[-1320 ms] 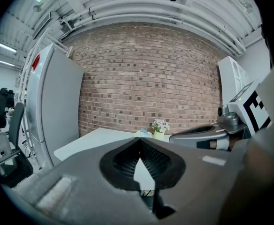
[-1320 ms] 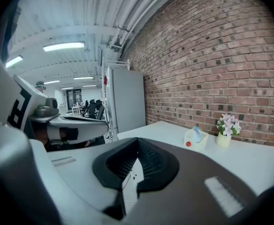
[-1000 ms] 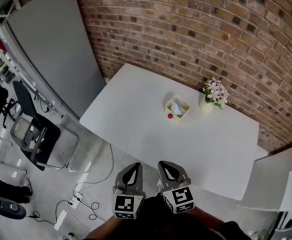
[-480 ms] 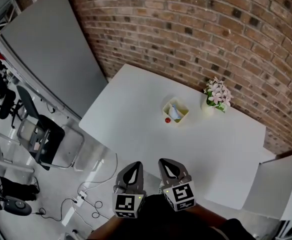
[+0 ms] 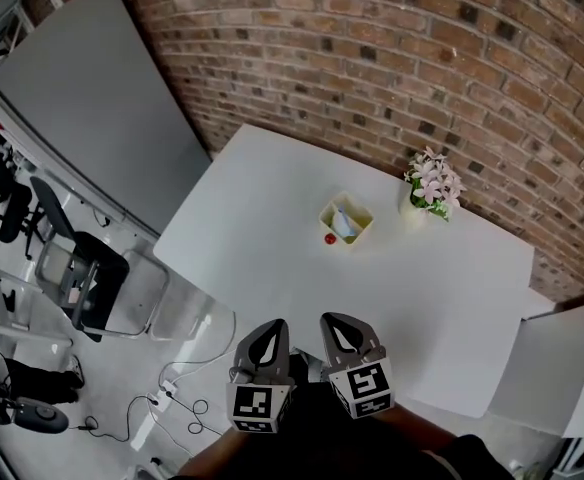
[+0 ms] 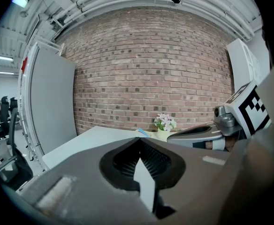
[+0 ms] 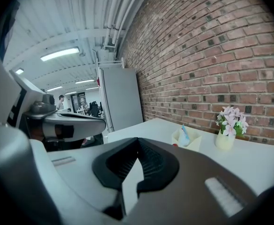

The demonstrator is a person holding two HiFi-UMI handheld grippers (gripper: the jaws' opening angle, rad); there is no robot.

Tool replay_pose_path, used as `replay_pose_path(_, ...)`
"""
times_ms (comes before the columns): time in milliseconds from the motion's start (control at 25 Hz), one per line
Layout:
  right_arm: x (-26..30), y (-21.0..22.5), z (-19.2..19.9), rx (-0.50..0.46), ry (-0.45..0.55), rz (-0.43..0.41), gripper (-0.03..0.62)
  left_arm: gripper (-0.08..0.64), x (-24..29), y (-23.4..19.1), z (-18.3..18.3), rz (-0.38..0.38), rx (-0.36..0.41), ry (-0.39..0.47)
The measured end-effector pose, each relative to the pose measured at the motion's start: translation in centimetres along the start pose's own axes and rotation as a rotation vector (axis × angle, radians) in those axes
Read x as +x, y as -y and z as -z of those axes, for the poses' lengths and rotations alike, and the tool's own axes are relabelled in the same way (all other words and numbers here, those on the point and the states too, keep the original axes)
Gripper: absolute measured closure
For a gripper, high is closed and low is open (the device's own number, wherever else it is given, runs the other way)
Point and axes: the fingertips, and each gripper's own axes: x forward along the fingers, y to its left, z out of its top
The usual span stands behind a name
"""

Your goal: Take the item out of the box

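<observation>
A small pale yellow box (image 5: 346,219) stands mid-table on the white table (image 5: 272,198), with a light blue and white item (image 5: 343,217) sticking up out of it. A tiny red object (image 5: 329,238) lies on the table against the box's near side. Both grippers are held low, off the table's near edge and far from the box. My left gripper (image 5: 270,330) is shut and empty; its jaws (image 6: 138,142) meet. My right gripper (image 5: 334,324) is shut and empty too (image 7: 137,142). The right gripper view shows the box (image 7: 187,142) and the item (image 7: 184,134) ahead.
A pot of pink flowers (image 5: 429,185) stands right of the box, near the brick wall (image 5: 392,58). A grey partition (image 5: 102,98) stands at the left. Folding chairs (image 5: 87,278) and floor cables (image 5: 172,398) lie left of the table. A white panel (image 5: 562,363) stands at right.
The head view has shifted slightly, so the box and table sit a little further left. Both grippers stay shut in the same place at the bottom.
</observation>
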Motion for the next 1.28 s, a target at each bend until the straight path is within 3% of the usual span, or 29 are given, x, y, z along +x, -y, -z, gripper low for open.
replay_pose_path(1280,7.0,8.8,-2.1,0.011,-0.081,0.271,0.591,0.555,13.8,-1.1,-2.7,0.277,0.027,-0.014)
